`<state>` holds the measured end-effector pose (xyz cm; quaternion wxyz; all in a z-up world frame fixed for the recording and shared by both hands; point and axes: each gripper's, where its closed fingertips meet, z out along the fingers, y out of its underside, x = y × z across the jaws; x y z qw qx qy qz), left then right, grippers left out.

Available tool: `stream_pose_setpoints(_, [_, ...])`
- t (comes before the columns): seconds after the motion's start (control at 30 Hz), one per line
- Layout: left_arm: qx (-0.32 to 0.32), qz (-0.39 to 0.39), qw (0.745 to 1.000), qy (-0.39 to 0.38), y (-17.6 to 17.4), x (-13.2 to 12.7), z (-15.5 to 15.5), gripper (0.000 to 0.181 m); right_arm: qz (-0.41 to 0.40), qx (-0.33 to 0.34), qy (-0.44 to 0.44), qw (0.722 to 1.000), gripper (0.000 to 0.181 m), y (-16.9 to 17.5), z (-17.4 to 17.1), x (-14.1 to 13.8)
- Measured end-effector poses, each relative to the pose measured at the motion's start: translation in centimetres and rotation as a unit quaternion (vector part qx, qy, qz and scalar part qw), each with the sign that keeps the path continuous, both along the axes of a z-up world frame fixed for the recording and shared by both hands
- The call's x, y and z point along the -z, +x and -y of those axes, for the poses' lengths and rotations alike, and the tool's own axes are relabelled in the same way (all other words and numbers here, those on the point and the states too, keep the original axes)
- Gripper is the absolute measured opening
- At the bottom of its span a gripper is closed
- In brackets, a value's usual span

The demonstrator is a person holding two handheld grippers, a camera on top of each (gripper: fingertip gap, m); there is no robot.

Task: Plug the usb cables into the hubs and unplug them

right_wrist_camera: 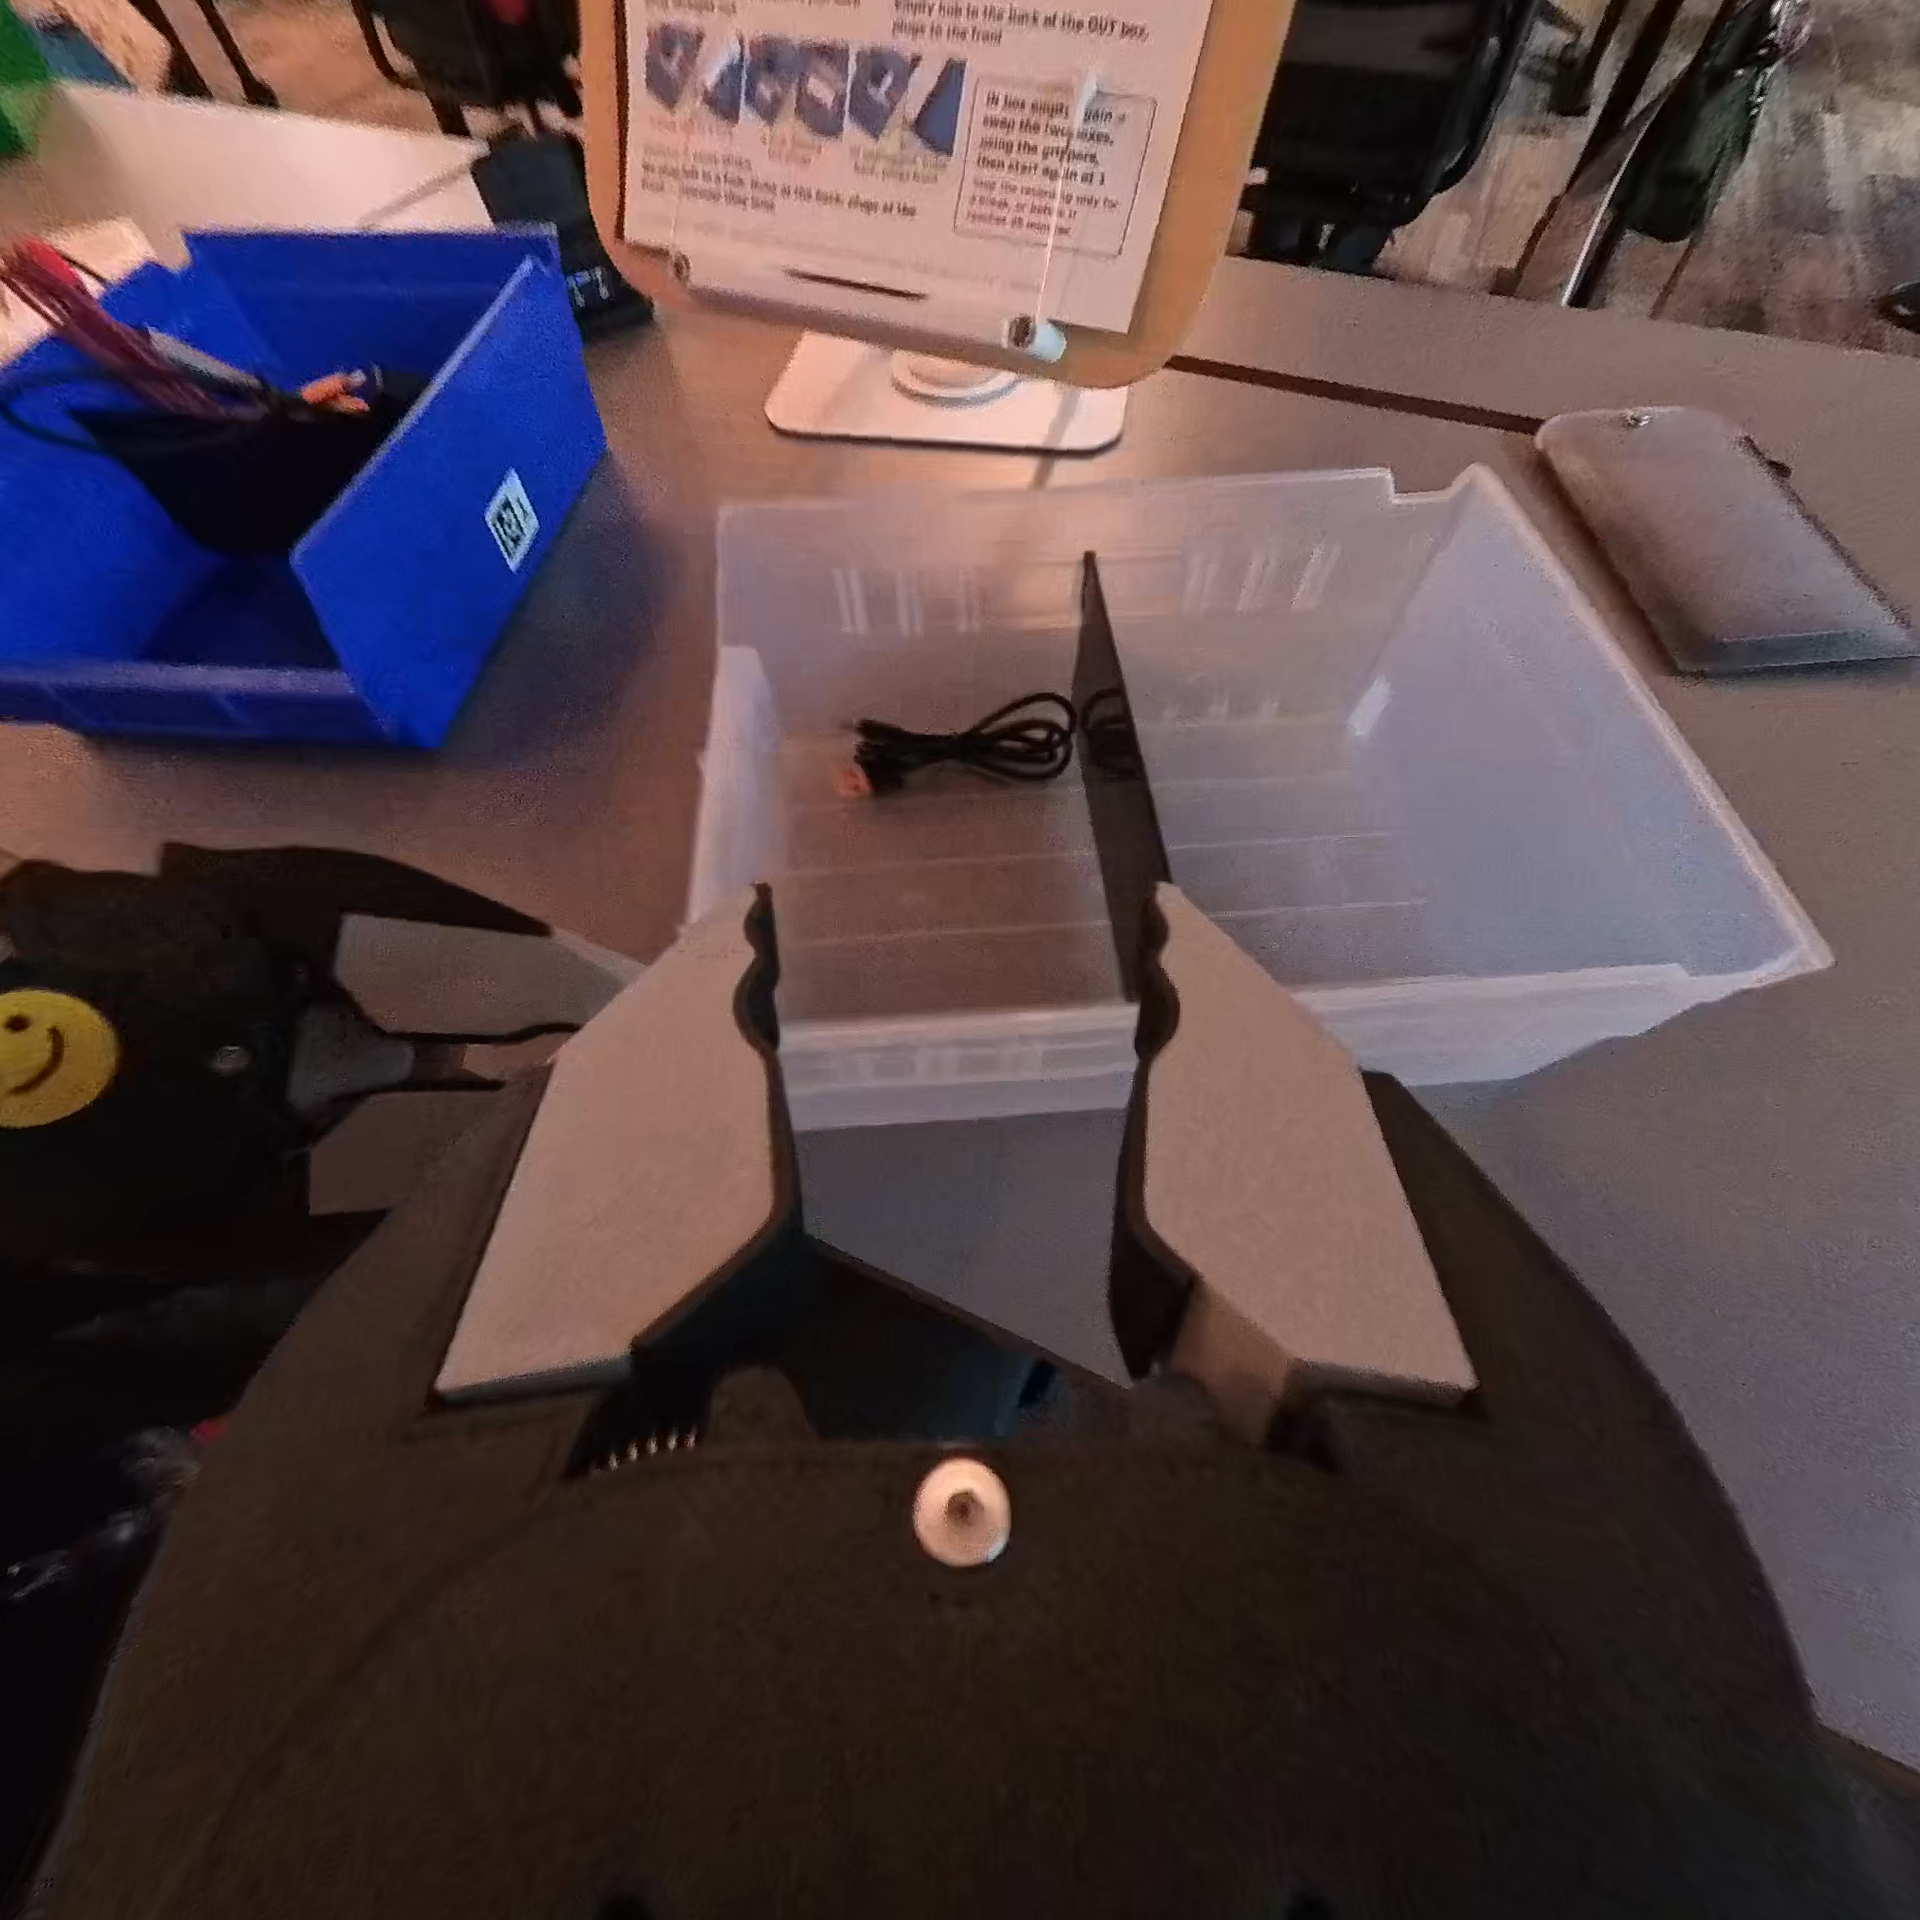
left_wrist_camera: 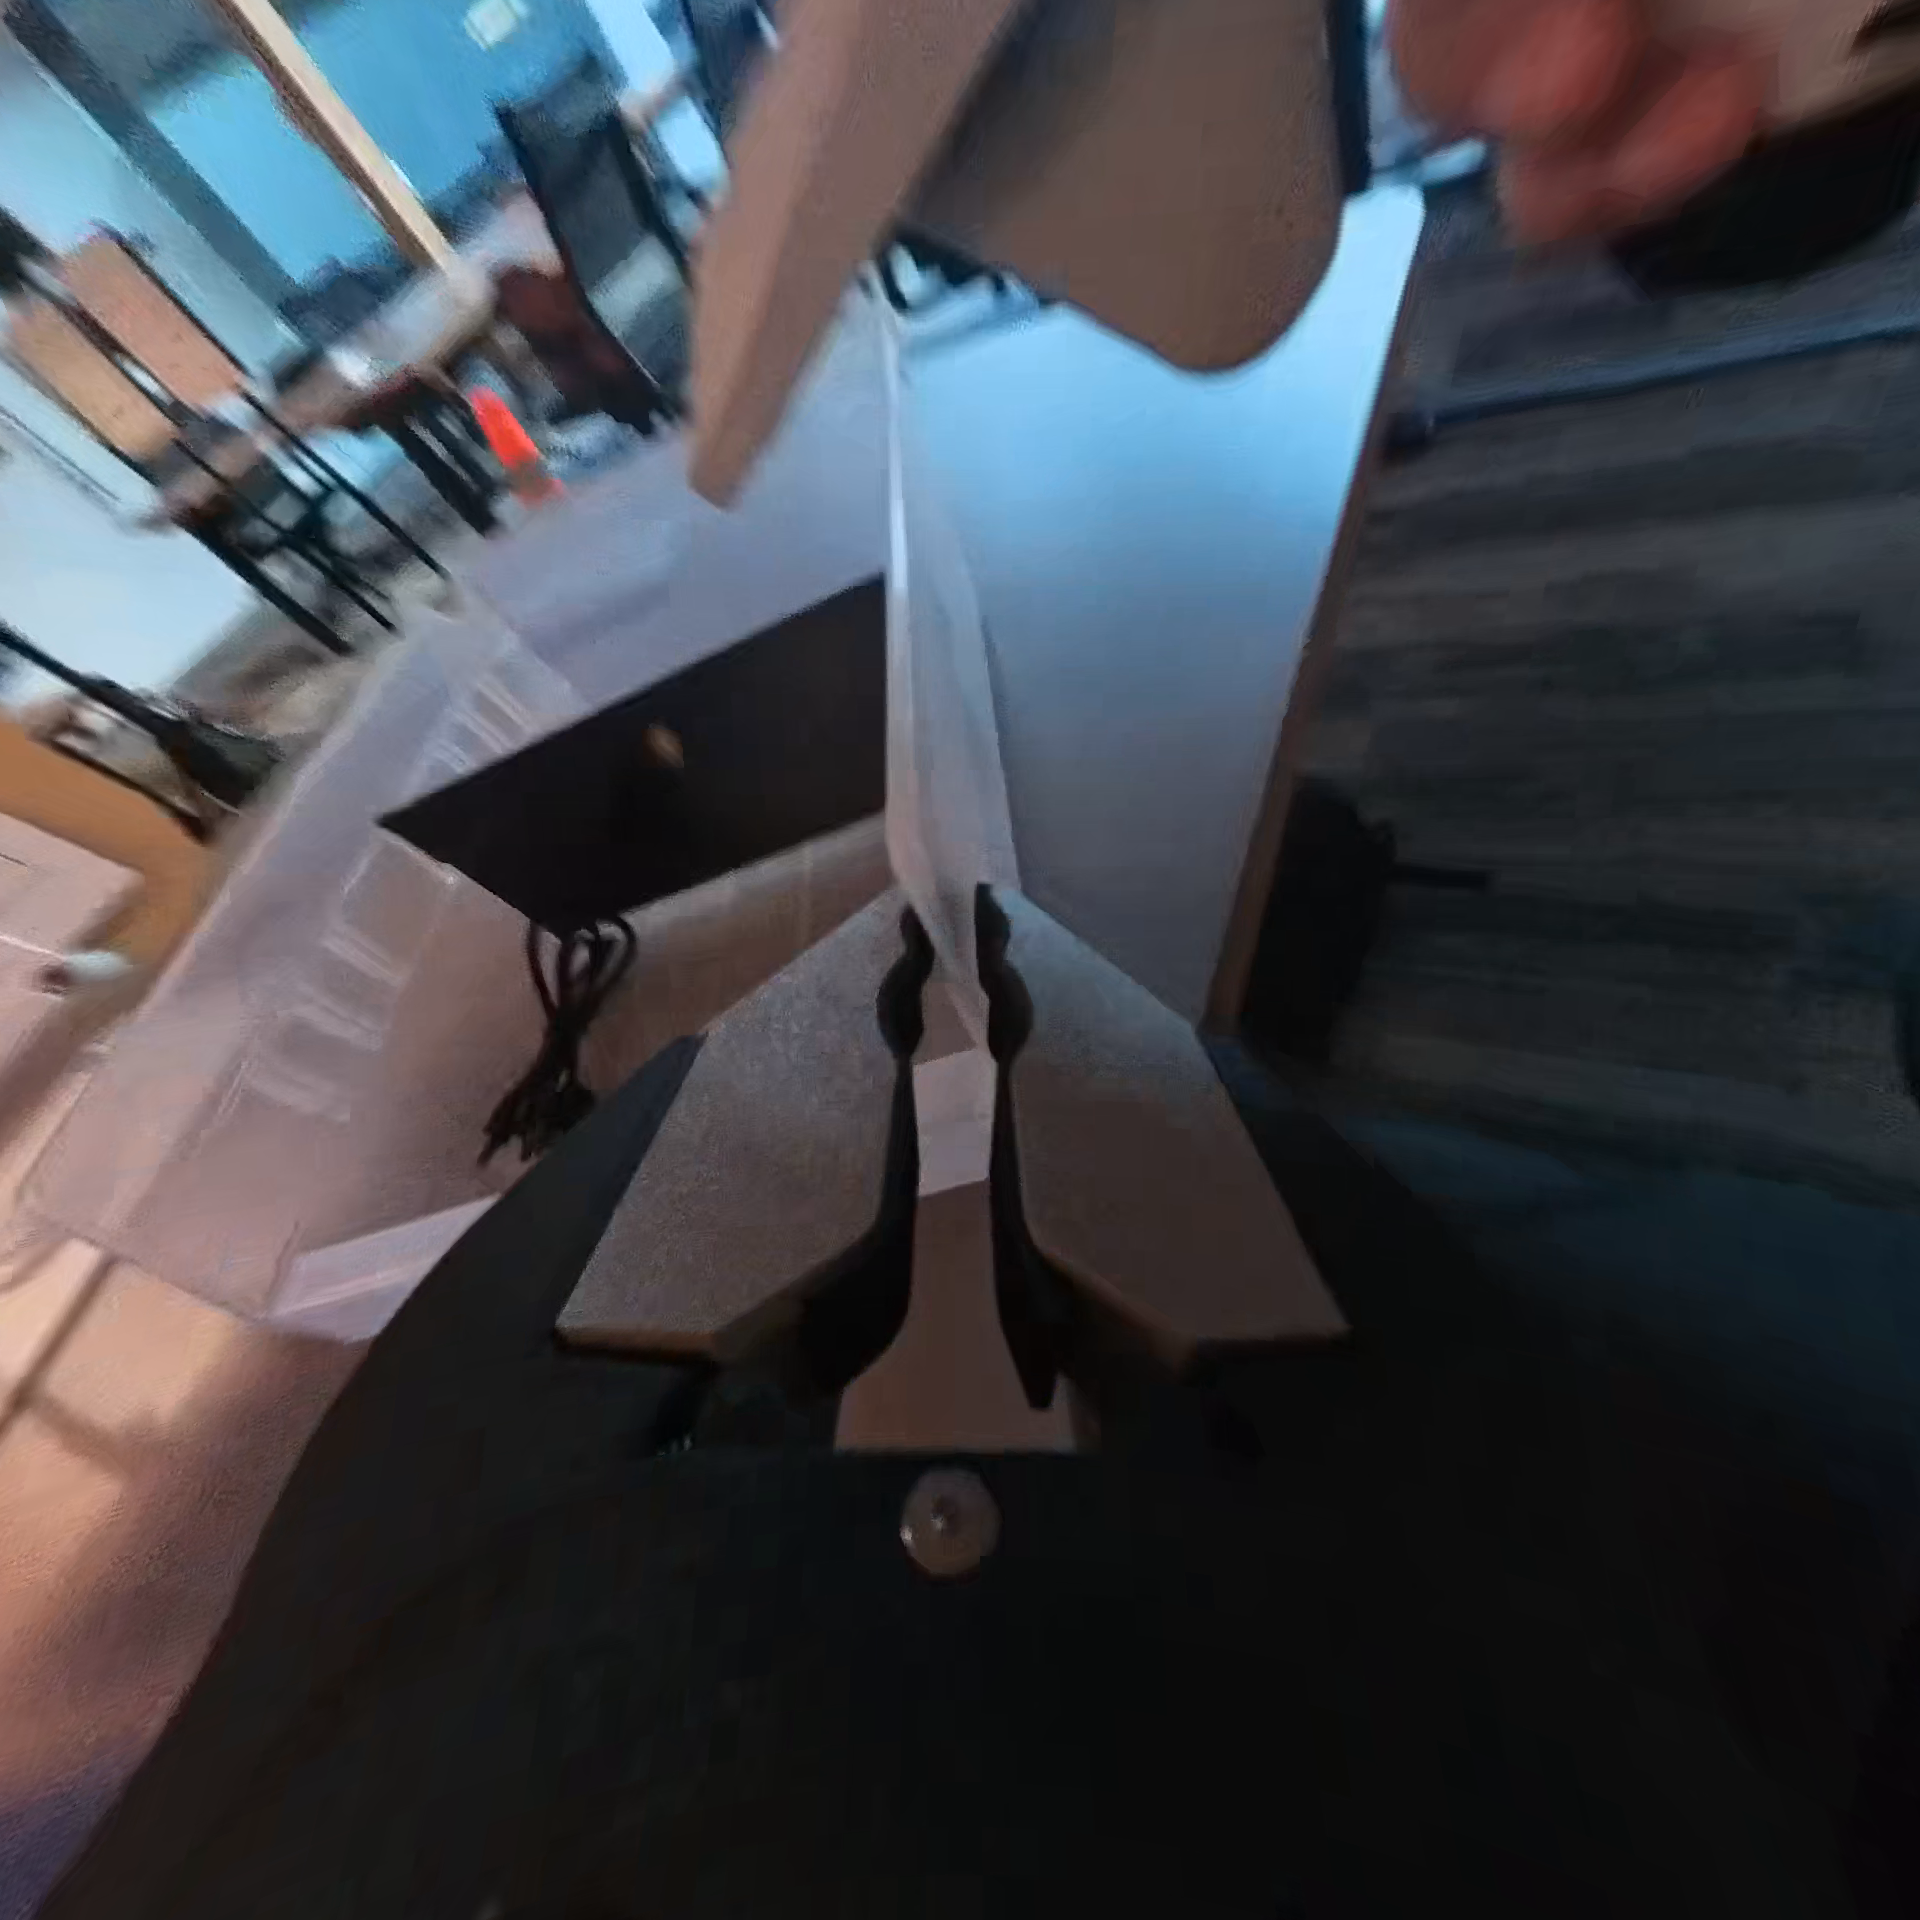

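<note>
On the grey table, a clear bin with a black divider sits beside a blue bin and before a sheet stand. The right gripper hovers at the clear bin's near wall, jaws spread and empty; the left gripper is clenched on the bin's thin rim. A coiled black cable lies in the left compartment, touching the divider.

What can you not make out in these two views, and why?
Blue bin contents: right wrist view, blurred, half hidden by its wall.
Black cable plugs: right wrist view, too small.
Left gripper grip on clear bin wall: left wrist view, motion blur.
Hand: left wrist view, blurred, cut off by the top edge.
</note>
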<state>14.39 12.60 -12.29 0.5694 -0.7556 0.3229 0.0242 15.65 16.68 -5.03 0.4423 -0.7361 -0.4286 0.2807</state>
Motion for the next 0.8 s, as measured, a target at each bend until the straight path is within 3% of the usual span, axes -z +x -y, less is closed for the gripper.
stream_pose_setpoints(0.07, [-0.001,0.023,0.999,-0.039,0.0,1.0,0.0,0.015,0.016,-0.012,0.018,1.0,0.064,-0.4,0.6,0.2])
stream_pose_setpoints(0.2, [0.012,0.098,0.992,-0.081,-2.7,-0.3,2.6,0.059,0.047,-0.091,0.028,0.994,0.063,-3.0,4.2,1.4])
stream_pose_setpoints(0.37, [-0.085,0.115,0.986,-0.083,-13.3,-0.8,6.4,0.061,0.098,-0.172,0.049,0.979,0.055,-7.2,8.3,4.3])
stream_pose_setpoints(0.47, [-0.172,0.103,0.976,-0.088,-20.8,0.9,8.5,0.059,0.188,-0.092,0.114,0.971,0.04,-6.3,4.6,6.3])
stream_pose_setpoints(0.5, [-0.182,0.11,0.972,-0.099,-22.5,1.6,9.4,0.038,0.224,-0.061,0.131,0.964,0.036,-5.2,3.0,6.8])
stream_pose_setpoints(0.53, [-0.211,0.113,0.966,-0.102,-24.6,2.2,10.2,0.051,0.236,-0.048,0.133,0.961,0.049,-4.3,2.0,7.0])
stream_pose_setpoints(0.6, [-0.219,0.124,0.963,-0.096,-27.0,2.5,11.8,0.018,0.239,-0.039,0.101,0.965,0.051,-2.4,0.9,7.2])
stream_pose_setpoints(0.7, [-0.203,0.145,0.964,-0.089,-29.0,2.2,14.3,0.013,0.289,0.024,0.098,0.952,0.057,2.5,-2.8,7.2])
stream_pose_setpoints(0.8, [-0.259,0.136,0.953,-0.075,-33.5,2.1,17.0,0.0,0.313,0.105,0.135,0.934,0.042,7.2,-7.3,6.0])
